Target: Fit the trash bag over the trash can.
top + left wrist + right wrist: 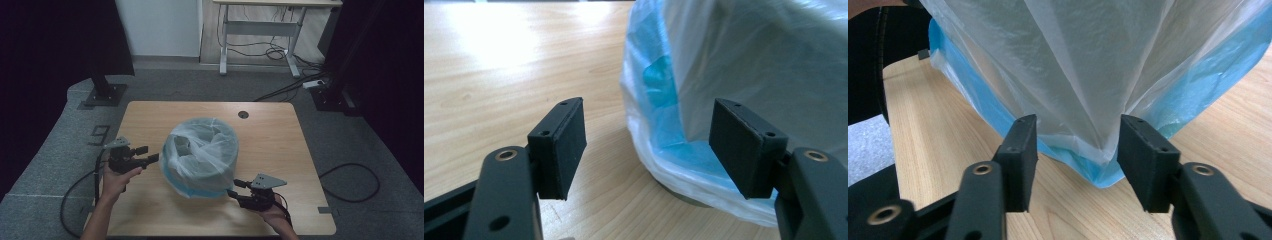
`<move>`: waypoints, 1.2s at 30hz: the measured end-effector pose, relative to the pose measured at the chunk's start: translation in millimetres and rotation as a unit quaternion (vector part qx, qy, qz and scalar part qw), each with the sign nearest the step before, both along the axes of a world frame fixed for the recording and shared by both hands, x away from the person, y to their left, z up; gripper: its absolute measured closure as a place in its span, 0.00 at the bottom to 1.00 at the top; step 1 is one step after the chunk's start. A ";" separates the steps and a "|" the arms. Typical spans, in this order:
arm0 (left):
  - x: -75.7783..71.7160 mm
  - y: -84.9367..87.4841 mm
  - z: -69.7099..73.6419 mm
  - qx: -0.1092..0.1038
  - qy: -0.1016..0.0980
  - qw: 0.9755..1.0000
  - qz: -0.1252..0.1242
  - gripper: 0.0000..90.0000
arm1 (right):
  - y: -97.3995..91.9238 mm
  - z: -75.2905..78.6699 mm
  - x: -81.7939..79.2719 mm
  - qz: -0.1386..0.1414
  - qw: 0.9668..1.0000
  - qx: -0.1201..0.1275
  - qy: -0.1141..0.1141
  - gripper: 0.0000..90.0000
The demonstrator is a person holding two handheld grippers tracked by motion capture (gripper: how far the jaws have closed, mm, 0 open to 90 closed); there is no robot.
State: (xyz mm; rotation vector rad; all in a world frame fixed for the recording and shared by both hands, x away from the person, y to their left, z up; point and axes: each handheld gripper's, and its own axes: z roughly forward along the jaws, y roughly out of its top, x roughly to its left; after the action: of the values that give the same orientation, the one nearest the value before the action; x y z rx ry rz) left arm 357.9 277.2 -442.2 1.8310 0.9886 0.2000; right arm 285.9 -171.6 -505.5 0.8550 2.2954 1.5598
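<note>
In the middle of the high view a round bin (200,172) stands on the wooden surface (270,140), lined with a translucent white-and-blue plastic bag (202,150) whose rim is draped over the bin's edge and hangs down its sides. The left tool (152,156) sits at the centre left of that view, held level by the person's left hand (116,181), its tips just beside the bag's left side. In the left gripper view its jaws stand released and wide apart, with bare wood between them; the bag (734,65) fills the upper right of that frame, and its hem lies just behind the right-hand pad without any visible pinch. The right tool (235,189) is at the lower right of the high view, held by the right hand (274,214), pointing at the bag's lower front edge. In the right gripper view its jaws are also released, parted either side of a hanging fold of the bag (1088,85); the pads stand clear of the plastic, whose blue hem rests on the surface (948,145) between them.
</note>
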 end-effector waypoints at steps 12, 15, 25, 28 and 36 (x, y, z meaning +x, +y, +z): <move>-8.0 -6.7 8.2 -0.002 -0.032 0.999 -0.034 0.35 | -10.4 0.7 -13.0 -0.005 1.000 0.022 -0.012 0.49; -10.2 -7.7 14.0 -0.011 -0.042 0.998 -0.041 0.36 | -18.0 -2.4 -16.4 -0.012 1.000 0.023 -0.015 0.48; -10.8 -19.0 35.1 -0.034 -0.070 0.992 -0.095 0.36 | -33.2 -3.5 -24.1 -0.018 0.999 0.029 -0.023 0.45; -9.8 -21.9 40.9 -0.040 -0.074 0.990 -0.112 0.37 | -35.6 -3.3 -24.0 -0.019 0.999 0.030 -0.022 0.45; 0.0 -41.0 64.7 -0.015 -0.079 0.982 -0.169 0.37 | -40.2 -5.9 -26.5 -0.019 0.999 0.031 -0.019 0.45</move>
State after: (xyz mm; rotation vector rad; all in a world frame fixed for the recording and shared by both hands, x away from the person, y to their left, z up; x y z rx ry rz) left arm 357.9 236.2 -377.5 1.8909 0.5585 0.1183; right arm 259.4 -211.7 -511.4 0.8706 2.2019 1.6238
